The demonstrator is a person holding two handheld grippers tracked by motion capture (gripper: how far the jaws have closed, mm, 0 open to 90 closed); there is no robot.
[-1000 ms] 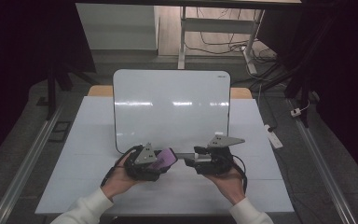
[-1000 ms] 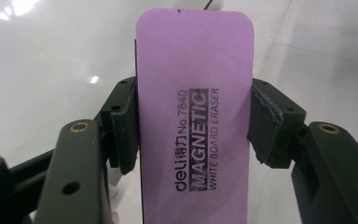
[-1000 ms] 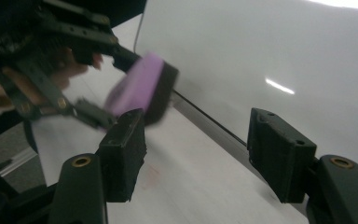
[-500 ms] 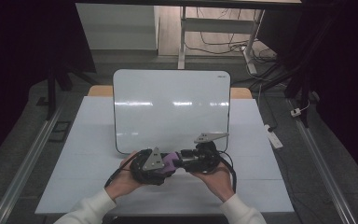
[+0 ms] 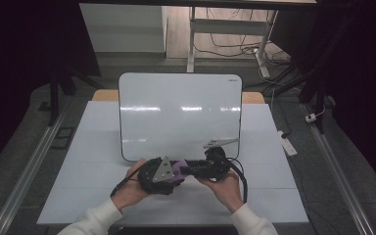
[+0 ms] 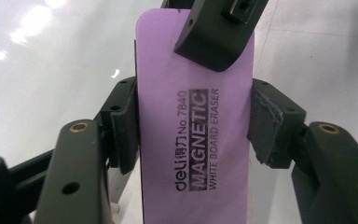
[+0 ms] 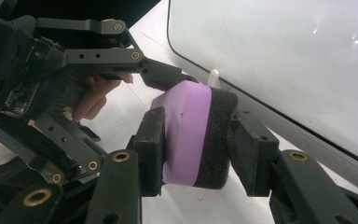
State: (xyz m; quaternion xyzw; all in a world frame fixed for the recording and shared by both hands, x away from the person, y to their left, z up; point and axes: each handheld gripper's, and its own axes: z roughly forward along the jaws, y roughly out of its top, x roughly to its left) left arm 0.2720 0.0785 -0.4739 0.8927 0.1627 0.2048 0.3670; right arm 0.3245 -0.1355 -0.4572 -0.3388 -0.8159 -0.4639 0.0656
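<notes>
1. The left gripper [image 5: 169, 171] is clamped on the purple eraser [image 6: 193, 121]; in the left gripper view its two pads [image 6: 123, 133] press the long edges of the eraser's purple back, which bears the print "MAGNETIC WHITE BOARD ERASER".
2. The right gripper [image 5: 188, 170] has just been closing its jaws, with the eraser between them. In the right gripper view one pad [image 7: 151, 149] lies on the purple back and the other on the black foam face, so it grips the free end across its thickness.
3. The two grippers meet nose to nose, and the eraser [image 5: 178, 169] is held between them above the table [image 5: 98, 147], near the middle of its front edge.
4. A hand [image 5: 132, 188] holds the left gripper and another hand [image 5: 227, 186] the right one; both white sleeves come in from the front edge.
5. Just behind the grippers a whiteboard [image 5: 178, 115] lies on the table, its near edge close to the eraser. Its surface is blank, with lamp glare across it.
6. A white power strip [image 5: 287, 142] lies on the floor past the table's right edge.
</notes>
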